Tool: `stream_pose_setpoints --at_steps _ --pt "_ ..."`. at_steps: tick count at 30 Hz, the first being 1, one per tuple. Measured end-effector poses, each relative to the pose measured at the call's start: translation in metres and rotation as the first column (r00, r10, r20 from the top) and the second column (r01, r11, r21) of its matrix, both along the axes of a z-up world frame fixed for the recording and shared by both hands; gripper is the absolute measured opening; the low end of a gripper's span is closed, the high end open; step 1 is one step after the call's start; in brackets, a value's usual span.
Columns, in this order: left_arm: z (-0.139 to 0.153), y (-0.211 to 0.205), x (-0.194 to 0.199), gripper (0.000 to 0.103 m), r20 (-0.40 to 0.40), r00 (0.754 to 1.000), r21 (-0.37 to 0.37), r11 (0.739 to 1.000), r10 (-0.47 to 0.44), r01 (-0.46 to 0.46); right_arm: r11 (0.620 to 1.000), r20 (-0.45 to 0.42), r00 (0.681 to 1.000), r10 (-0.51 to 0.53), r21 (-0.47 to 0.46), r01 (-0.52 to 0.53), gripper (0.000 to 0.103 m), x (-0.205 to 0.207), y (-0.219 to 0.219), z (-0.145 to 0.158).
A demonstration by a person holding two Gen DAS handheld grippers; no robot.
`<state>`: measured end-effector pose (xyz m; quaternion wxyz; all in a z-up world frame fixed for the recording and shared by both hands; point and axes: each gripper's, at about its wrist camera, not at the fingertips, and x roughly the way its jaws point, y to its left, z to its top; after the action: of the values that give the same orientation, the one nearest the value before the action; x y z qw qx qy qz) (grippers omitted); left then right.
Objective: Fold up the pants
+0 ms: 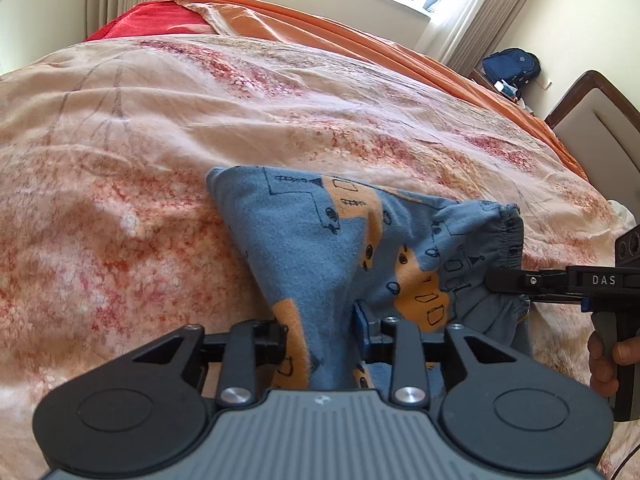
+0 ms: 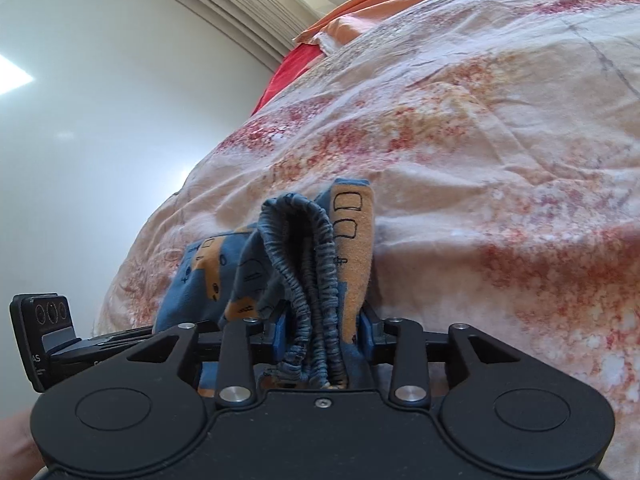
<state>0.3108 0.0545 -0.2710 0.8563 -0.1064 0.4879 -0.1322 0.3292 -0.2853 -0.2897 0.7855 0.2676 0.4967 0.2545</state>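
So the pants (image 1: pixel 344 248), blue fleece ones with orange patches and little black doodles, are bunched up and held just above the bed's floral duvet (image 1: pixel 200 128), strung between my two grippers. My left gripper (image 1: pixel 320 330) is pinching a fold of the fabric between its fingers, cloth running right through the jaws toward the camera. My right gripper (image 2: pixel 320 334) is clamped on the gathered elastic waistband (image 2: pixel 308 264), which loops up out of the jaws; from the left cam it comes in from the right edge, biting that same waistband. Further back there's an orange sheet (image 1: pixel 320 28), something red (image 1: pixel 156 20) by the curtain, a blue backpack (image 1: pixel 510 66) in the corner under the window, and a wooden headboard (image 1: pixel 592 120) on the right
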Motion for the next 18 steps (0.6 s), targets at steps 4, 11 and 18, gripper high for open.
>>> stream_pose_setpoints --at_steps 4,11,18 --pt "0.001 0.007 -0.008 0.051 -0.003 0.999 0.005 0.999 0.046 -0.046 0.999 -0.007 0.999 -0.037 0.000 0.037 0.047 -0.009 -0.017 0.001" --pt "0.021 0.007 -0.042 0.083 -0.008 0.995 0.040 0.995 0.095 -0.095 0.995 0.022 0.996 -0.092 -0.036 0.093 0.074 -0.041 -0.032 0.032" --pt "0.071 0.012 -0.115 0.102 0.004 0.991 0.017 0.991 0.133 -0.133 0.984 0.153 0.988 0.025 -0.179 0.003 0.102 -0.113 -0.002 0.104"
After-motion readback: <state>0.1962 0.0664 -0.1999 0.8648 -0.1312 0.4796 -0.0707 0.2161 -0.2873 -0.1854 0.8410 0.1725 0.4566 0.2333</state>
